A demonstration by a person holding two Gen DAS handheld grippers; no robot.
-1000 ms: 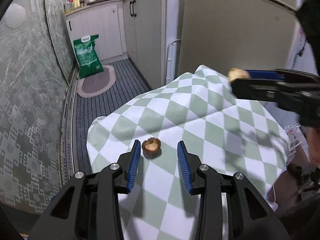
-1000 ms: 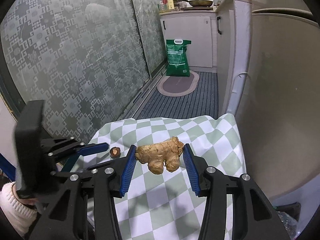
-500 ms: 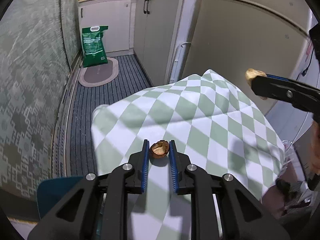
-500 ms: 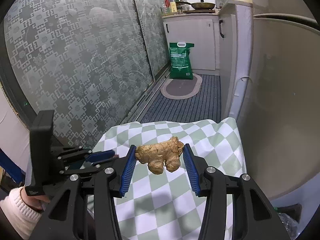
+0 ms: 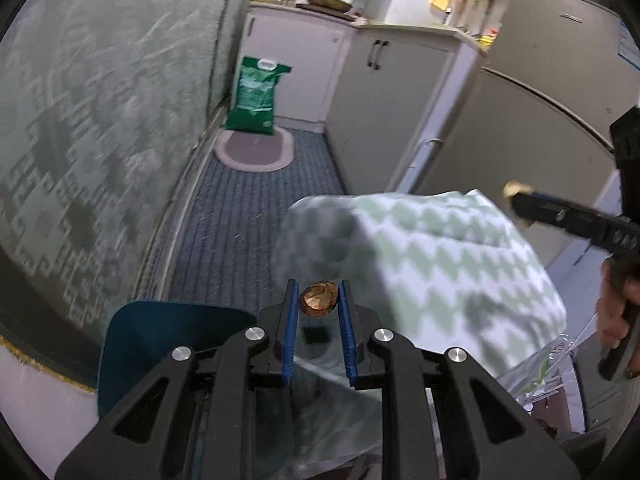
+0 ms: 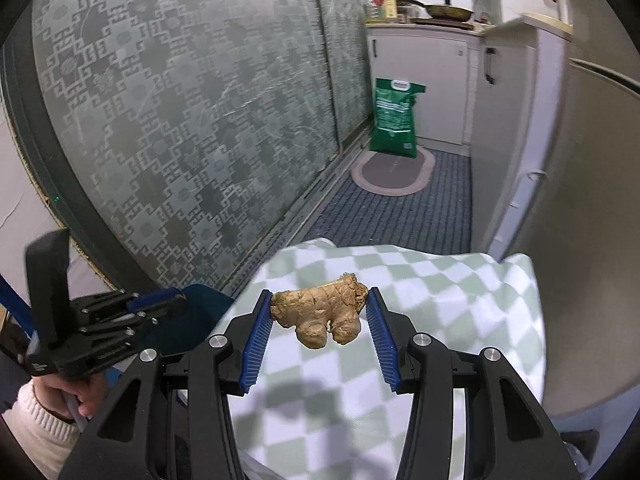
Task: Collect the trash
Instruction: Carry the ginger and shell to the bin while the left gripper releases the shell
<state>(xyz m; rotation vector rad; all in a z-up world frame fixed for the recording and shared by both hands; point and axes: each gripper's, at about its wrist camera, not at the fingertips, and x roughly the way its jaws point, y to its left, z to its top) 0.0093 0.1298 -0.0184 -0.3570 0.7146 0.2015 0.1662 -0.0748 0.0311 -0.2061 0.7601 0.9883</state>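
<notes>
Left gripper (image 5: pixel 318 306) jaws clamped on a nutshell (image 5: pixel 319 300), held at the pad tips, lower centre of the left view, above the checked cloth (image 5: pixel 460 264) edge. Right gripper (image 6: pixel 320 312) jaws clamped on a ginger root (image 6: pixel 320 312), centre of the right view, over the cloth. Risks: the shell is small, rounded and pinched only at the tips, so a jolt could pop it out, or it may crack. The ginger is lumpy with uneven contact and could rotate and slip. A blue bin (image 5: pixel 160 332) sits lower left; a miss would drop onto the floor.

No legible text, even on green bag (image 6: pixel 394 120).
</notes>
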